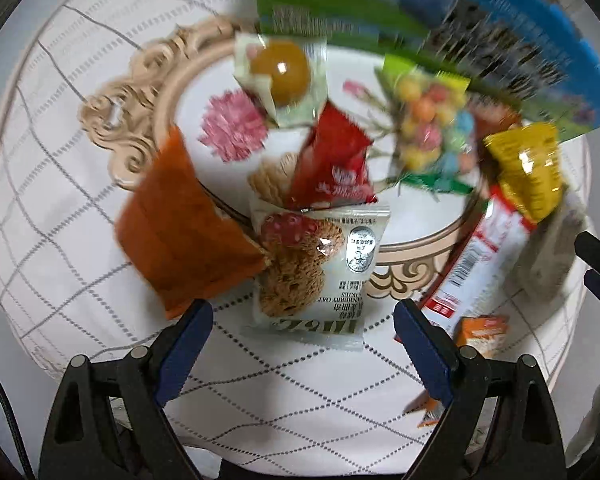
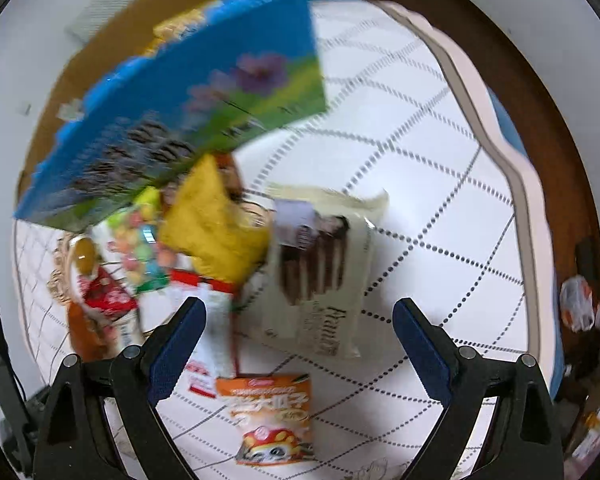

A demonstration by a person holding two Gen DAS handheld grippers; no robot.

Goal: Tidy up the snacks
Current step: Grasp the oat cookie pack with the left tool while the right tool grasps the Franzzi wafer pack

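Snacks crowd the ornate tray (image 1: 148, 80) and spill over its near rim onto the tablecloth (image 1: 300, 380). Both claws, left gripper (image 1: 302, 330) and right gripper (image 2: 300, 330), gape wide, holding nothing. Overlapping packets risk a double grab, dragging the cookie packet (image 1: 320, 268) askew.

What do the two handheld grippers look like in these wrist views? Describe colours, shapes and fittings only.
The left gripper and right gripper match: two black, angular plastic arms with triangular cut-outs and round silver pivot bolts, each ending in a flat dark blue pad. A thin black cable curves along the left view's edge. No sleeve shows clearly.
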